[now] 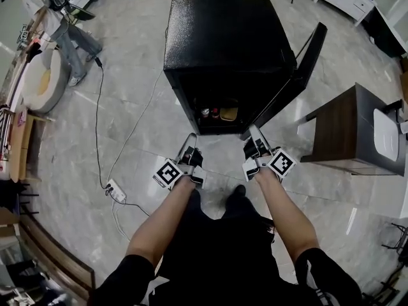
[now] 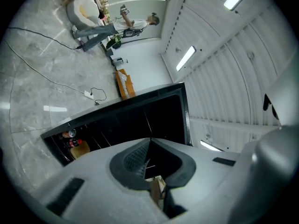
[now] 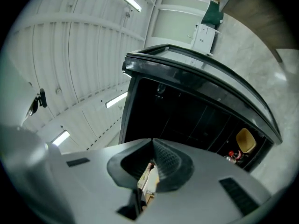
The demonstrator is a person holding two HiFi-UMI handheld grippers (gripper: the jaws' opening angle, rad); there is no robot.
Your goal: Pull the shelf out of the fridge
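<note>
A black mini fridge [image 1: 226, 43] stands on the floor with its door [image 1: 299, 75] swung open to the right. Low inside it are cans [image 1: 210, 113] and a yellow item [image 1: 229, 113]. Thin wire shelf bars [image 3: 201, 120] cross the dark interior, faint in both gripper views. My left gripper [image 1: 189, 139] and right gripper [image 1: 254, 132] hover side by side just in front of the opening, apart from the fridge. Both are shut with nothing between the jaws; the left gripper [image 2: 149, 141] and the right gripper [image 3: 153, 143] show their pads pressed together.
A white power strip [image 1: 116, 190] and its cable lie on the floor to the left. A brown side table [image 1: 347, 129] stands right of the open door. A person [image 1: 51, 18] stands far left by a round white chair [image 1: 44, 81].
</note>
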